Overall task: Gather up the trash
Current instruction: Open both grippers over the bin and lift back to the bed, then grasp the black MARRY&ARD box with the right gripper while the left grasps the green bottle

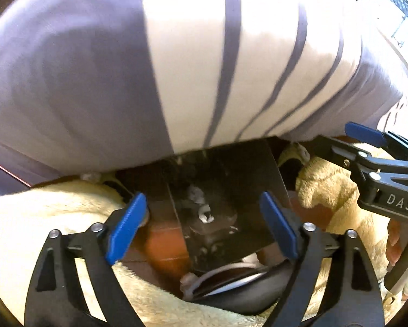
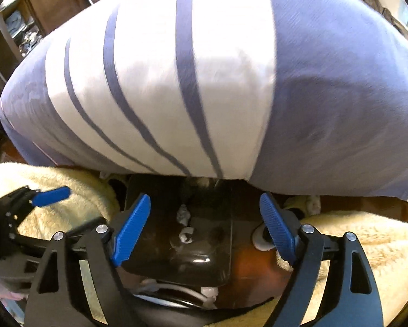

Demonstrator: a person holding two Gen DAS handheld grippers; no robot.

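Spreading wide, the left gripper (image 1: 202, 227) hangs with its two blue pads (image 1: 127, 224) parted and nothing between them, above a dark glossy tray (image 1: 231, 179). On that tray lie two small pale scraps of crumpled trash (image 1: 204, 215), one just behind the other, both clear of the pads. The right gripper (image 2: 204, 231) is likewise agape and empty over the same tray (image 2: 155, 196), and its view shows the same two scraps (image 2: 186, 235) between and beyond its pads (image 2: 277, 229).

Only the left wrist view shows the right gripper from outside: its black frame at the right edge, a single blue pad tip visible, and white lettering reading "DAS" (image 1: 399, 205) (the word is cut off by the frame edge). A hand (image 1: 402, 245) holds its grip below. The right wrist view, in turn, catches the left gripper at its left edge with one blue pad (image 2: 51, 196) showing.

White cable (image 2: 176, 293) curls at the tray's near edge in both views. Cream fleece fabric (image 1: 40, 218) lies to either side of the tray, with reddish-brown surface (image 1: 163, 245) between. A large pillow (image 1: 176, 68) in lavender and white, crossed by three thin lavender stripes, overhangs the tray's far end. Its cloth is blurred. Beyond it, the right view shows wooden furniture (image 2: 54, 0) at the upper left.
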